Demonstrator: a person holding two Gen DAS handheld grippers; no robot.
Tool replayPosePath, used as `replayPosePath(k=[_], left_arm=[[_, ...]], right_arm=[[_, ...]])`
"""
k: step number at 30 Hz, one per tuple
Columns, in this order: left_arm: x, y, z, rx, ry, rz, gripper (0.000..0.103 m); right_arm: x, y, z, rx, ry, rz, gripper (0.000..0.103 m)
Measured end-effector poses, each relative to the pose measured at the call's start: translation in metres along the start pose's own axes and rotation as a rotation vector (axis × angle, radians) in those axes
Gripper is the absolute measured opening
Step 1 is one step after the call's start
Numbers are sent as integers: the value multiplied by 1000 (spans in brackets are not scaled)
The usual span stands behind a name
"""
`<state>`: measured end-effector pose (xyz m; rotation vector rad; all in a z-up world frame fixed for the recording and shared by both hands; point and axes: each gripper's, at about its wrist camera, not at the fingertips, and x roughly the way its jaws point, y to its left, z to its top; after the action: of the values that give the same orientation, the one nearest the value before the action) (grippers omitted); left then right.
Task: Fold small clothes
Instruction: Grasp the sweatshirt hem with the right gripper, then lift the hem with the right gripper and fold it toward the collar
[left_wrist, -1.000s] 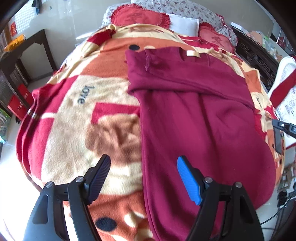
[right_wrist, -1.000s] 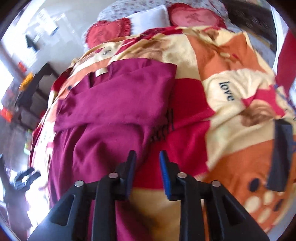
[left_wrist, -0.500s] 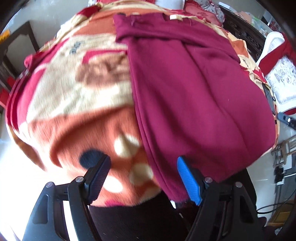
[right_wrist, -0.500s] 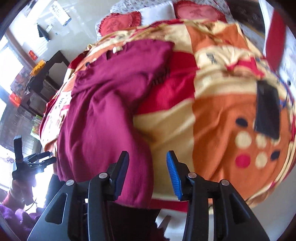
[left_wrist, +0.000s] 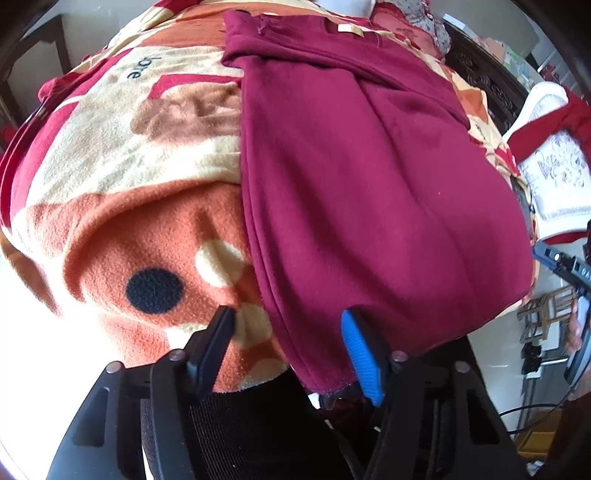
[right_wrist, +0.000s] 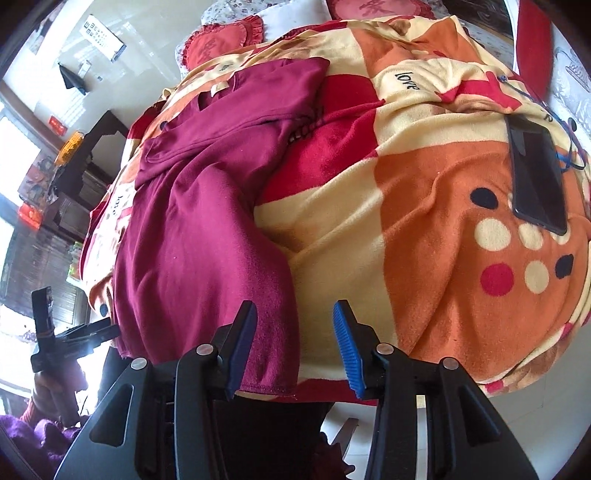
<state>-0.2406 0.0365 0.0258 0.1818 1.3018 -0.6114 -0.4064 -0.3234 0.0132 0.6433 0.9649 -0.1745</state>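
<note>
Two grippers are ours here, both spread wide and holding nothing. Our left gripper (left_wrist: 288, 343) sits at the near edge of the bed, its jaws standing either side of the left bottom corner of the maroon garment (left_wrist: 369, 177), the blue pad against the hem and the black one over the fleece blanket (left_wrist: 122, 221). Our right gripper (right_wrist: 295, 343) is at the opposite bottom corner, the dark jaw over the maroon cloth and the blue one over bare blanket.

Outward from there, the garment lies lengthways on the blanket, hem toward us and hanging slightly over the bed's edge, neck label at the far end, with its sleeves already folded across the chest. A dark phone (right_wrist: 535, 173) lies on the blanket well to the right, apart from the cloth.

We judge the garment soft, thick and light: it will drape and sag when lifted, and may cling a little to the fleece. The two hem corners look like the best holds, pinched through all layers so the bottom can be carried up to the shoulders evenly.

Compared with a second ago, both grippers have drawn back from mid-garment to the hem. The right one, then nearly closed, now gapes; the left was open throughout. The garment itself lies as it did.
</note>
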Motion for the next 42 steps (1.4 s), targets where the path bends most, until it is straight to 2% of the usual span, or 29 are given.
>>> replayPosePath(k=[1,5,7,9,12,14,20,22,24,25,27,31,35,38,42], left_arm=[[-4,2,0,-10,1,-4,55],[-21,6,-3,-13,-23,-14,55],[-26,6,-4,-16,-23,-45,55],[-23,1,-6,3,-7,-58,56],[-6,-6,-7,33,44,-1,56],[5,-5,-6,12,74,-18,56],[10,-12,-1,16,64,-10,54],[9,-14,0,25,47,-16,26],[7,-12,1,24,43,-7,11],[6,-9,3,17,43,-18,8],[1,-4,6,9,44,-45,7],[-33,11,9,6,-6,-98,7],[-56,33,9,-28,-55,-82,7],[-50,46,6,-68,-40,-75,7],[-42,43,-1,-71,-18,-75,7]], right_arm=[[0,0,0,1,-1,0,25],[0,0,0,2,1,2,25],[1,0,0,4,2,9,26],[4,-1,1,12,5,9,26],[8,0,2,26,6,20,26],[8,3,2,22,4,25,26],[7,3,2,22,0,15,26],[6,2,2,30,-2,13,26],[7,0,2,36,-2,12,27],[7,0,2,39,-1,9,27],[7,0,2,41,-2,7,27],[2,5,4,24,-11,10,27],[-3,8,4,0,-11,8,30],[3,9,0,-1,18,36,33],[17,16,-10,-23,86,79,34]])
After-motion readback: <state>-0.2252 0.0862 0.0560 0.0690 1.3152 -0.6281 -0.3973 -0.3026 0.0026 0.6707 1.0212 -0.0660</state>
